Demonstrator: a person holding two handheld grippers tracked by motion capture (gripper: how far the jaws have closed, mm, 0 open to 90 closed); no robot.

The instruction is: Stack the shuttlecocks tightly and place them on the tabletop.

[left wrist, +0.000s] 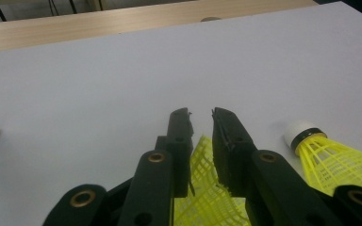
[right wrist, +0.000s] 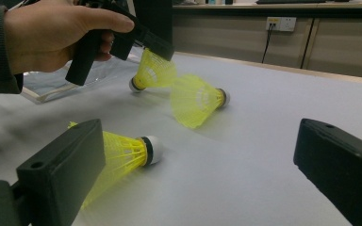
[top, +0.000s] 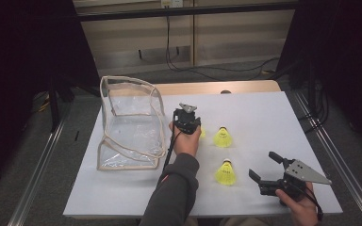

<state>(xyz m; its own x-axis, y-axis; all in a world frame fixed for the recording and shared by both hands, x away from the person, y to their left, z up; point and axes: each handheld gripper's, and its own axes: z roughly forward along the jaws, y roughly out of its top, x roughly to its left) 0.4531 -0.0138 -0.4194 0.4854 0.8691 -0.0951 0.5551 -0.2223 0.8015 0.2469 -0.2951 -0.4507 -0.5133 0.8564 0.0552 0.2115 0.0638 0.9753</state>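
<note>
Three yellow shuttlecocks with white corks lie on the white table top [top: 264, 117]. My left gripper [top: 195, 129] [left wrist: 201, 120] is shut on the mesh skirt of one shuttlecock [left wrist: 202, 188] [right wrist: 153, 70], whose cork touches the table. A second shuttlecock [top: 223, 137] [left wrist: 330, 160] [right wrist: 198, 99] lies just to its right. The third shuttlecock [top: 226, 173] [right wrist: 122, 150] lies nearer the front, beside the left jaw of my right gripper [top: 263, 165] [right wrist: 202, 141], which is held open and level near the front right with nothing between its jaws.
A clear plastic bag [top: 129, 122] with beige trim stands open on the left part of the table, next to the left hand. A wooden strip [top: 207, 87] runs along the far edge. Black cables [top: 184, 61] lie on the floor behind.
</note>
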